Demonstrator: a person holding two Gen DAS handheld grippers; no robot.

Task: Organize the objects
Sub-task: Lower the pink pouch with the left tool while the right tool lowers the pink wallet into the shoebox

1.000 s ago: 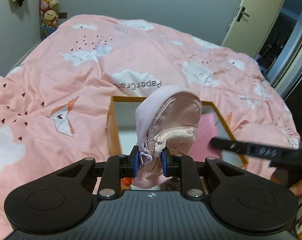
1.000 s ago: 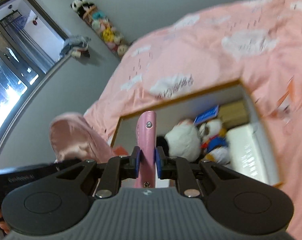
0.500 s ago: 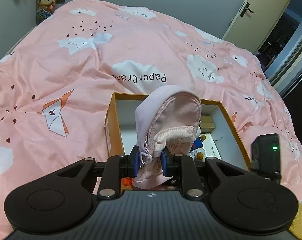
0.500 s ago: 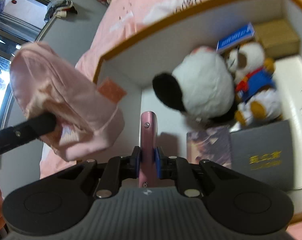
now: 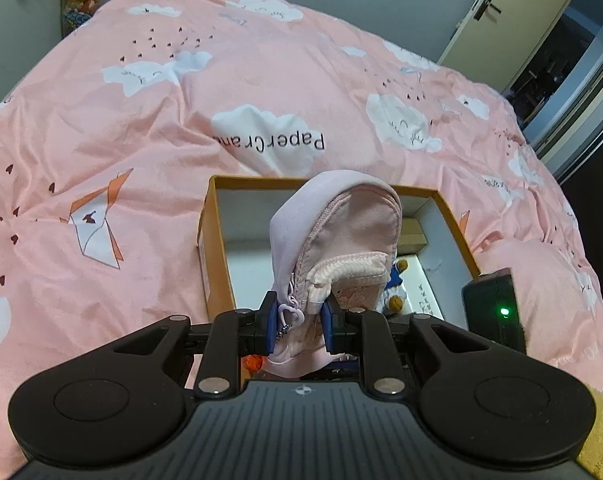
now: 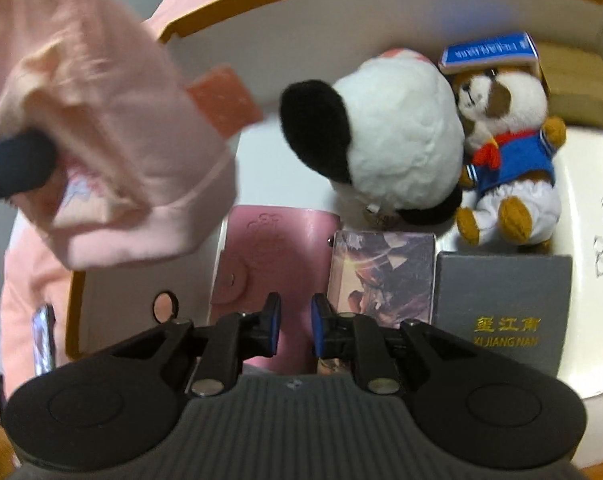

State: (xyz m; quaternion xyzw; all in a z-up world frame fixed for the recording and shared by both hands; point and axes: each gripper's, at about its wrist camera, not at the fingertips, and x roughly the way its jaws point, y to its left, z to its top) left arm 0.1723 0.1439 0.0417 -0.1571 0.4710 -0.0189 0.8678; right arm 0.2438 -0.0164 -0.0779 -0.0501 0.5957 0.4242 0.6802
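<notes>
Left gripper (image 5: 297, 322) clamped on pink pouch (image 5: 337, 236) above box (image 5: 215, 240), right gripper (image 6: 295, 322) jaws apart, empty, over pink wallet (image 6: 269, 248) probably flat near box's front-left corner

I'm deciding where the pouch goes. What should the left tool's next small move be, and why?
Probably lower the pouch into the bare near-left corner of the box. The left tool holds it above the box, and the right tool is open over the pink wallet, which lies flat. Toys, books and a case fill the rest.
</notes>
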